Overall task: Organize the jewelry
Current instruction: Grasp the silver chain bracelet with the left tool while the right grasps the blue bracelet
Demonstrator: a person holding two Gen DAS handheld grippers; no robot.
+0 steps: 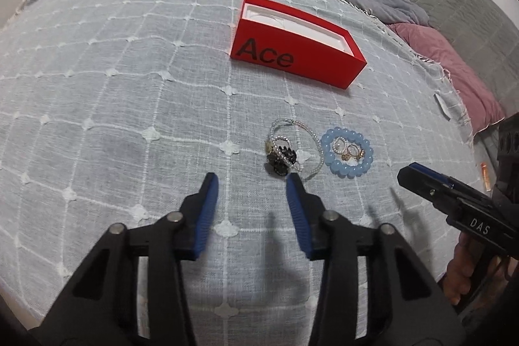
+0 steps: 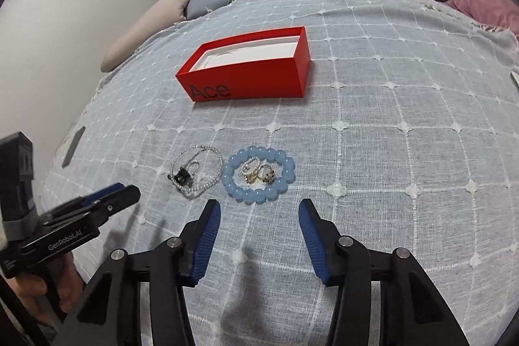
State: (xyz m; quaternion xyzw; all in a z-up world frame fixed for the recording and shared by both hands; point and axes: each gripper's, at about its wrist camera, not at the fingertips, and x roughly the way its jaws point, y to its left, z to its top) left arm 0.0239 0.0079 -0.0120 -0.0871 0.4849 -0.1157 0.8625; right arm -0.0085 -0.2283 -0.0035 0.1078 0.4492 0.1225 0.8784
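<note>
An open red box (image 1: 301, 57) marked "Ace", white inside, stands on the bed; it also shows in the right wrist view (image 2: 253, 80). Nearer lie a pearl bracelet (image 1: 311, 148) around a small black piece (image 1: 280, 159), and a blue bead bracelet (image 1: 347, 154) ringing several small rings (image 1: 348, 149). In the right wrist view the pearl bracelet (image 2: 207, 174), blue bracelet (image 2: 258, 175) and rings (image 2: 259, 173) lie just ahead. My left gripper (image 1: 253, 180) is open and empty, just short of the pearl bracelet. My right gripper (image 2: 259, 206) is open and empty, just short of the blue bracelet.
A grey checked blanket (image 1: 129, 86) covers the bed. A pink pillow (image 1: 454, 67) and grey pillows lie at the right edge, a beige pillow (image 2: 149, 28) at the far left by the wall. A dark flat object (image 2: 74, 146) lies at the left edge.
</note>
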